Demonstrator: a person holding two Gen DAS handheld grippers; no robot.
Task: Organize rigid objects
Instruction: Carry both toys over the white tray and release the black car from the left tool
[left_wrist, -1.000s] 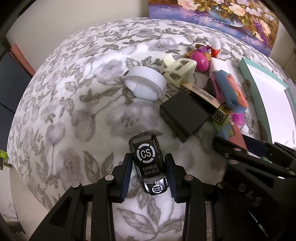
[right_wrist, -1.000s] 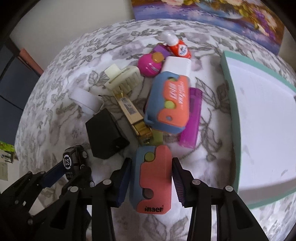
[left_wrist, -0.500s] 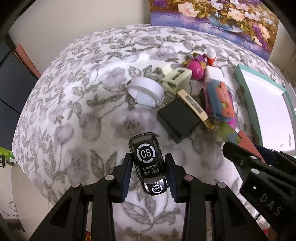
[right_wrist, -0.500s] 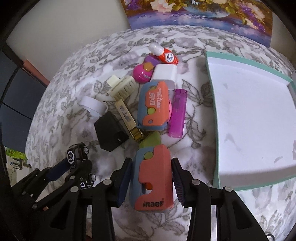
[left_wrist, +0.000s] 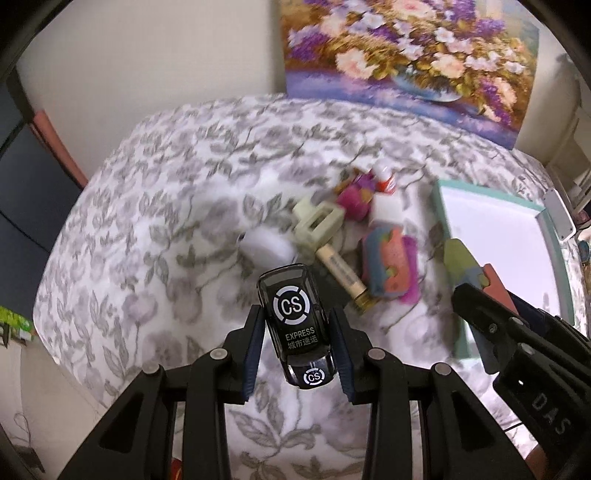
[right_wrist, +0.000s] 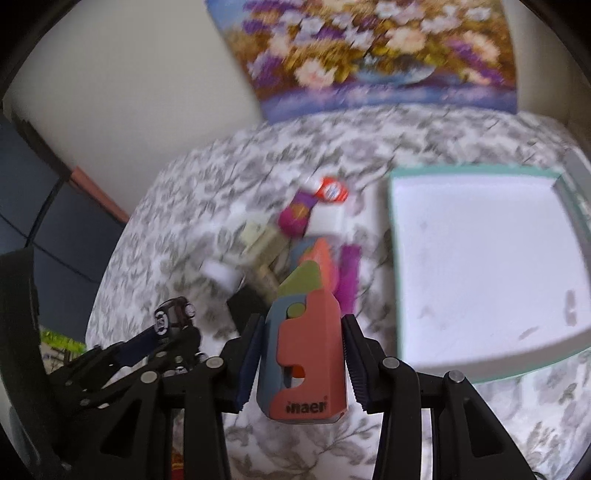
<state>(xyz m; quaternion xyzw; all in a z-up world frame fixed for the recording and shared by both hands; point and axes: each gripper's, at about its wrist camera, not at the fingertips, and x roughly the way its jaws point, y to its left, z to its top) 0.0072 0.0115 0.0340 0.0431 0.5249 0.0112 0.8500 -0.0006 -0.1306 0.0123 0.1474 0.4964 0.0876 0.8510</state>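
The left tongs (left_wrist: 298, 334) are clamped on a little black toy car (left_wrist: 295, 317). The car has a white "CS" ring on its roof and the word "EXPRESS" under it. Its nose points away from the camera, and both blue pads press on its sides. The car is up in the air, above the flowery cloth (left_wrist: 155, 229) that covers the desk.

The right tongs (right_wrist: 303, 349) are clamped on a chunky toy in orange-red and blue (right_wrist: 306, 354) with a green tip at the far end. It has "naer" printed near the bottom. It is held up off the cloth too — the pads squeeze it from both sides.

Down on the cloth sits a small heap of things, all a bit blurry. There is a pale cream clip (left_wrist: 319, 225), a gold and tan stick (left_wrist: 341, 271), a pink ball (left_wrist: 355, 197), a white block (left_wrist: 386, 212), a small bottle with a red label (right_wrist: 330, 190), a purple lighter (right_wrist: 349, 273) and another orange and blue toy (left_wrist: 386, 264). A white round thing (left_wrist: 266, 249) lies just beside the clip.

To the right of the heap is a flat white tray with a green rim (right_wrist: 480, 266). Nothing lies in it. A flower painting (left_wrist: 406, 62) leans on the wall behind the desk
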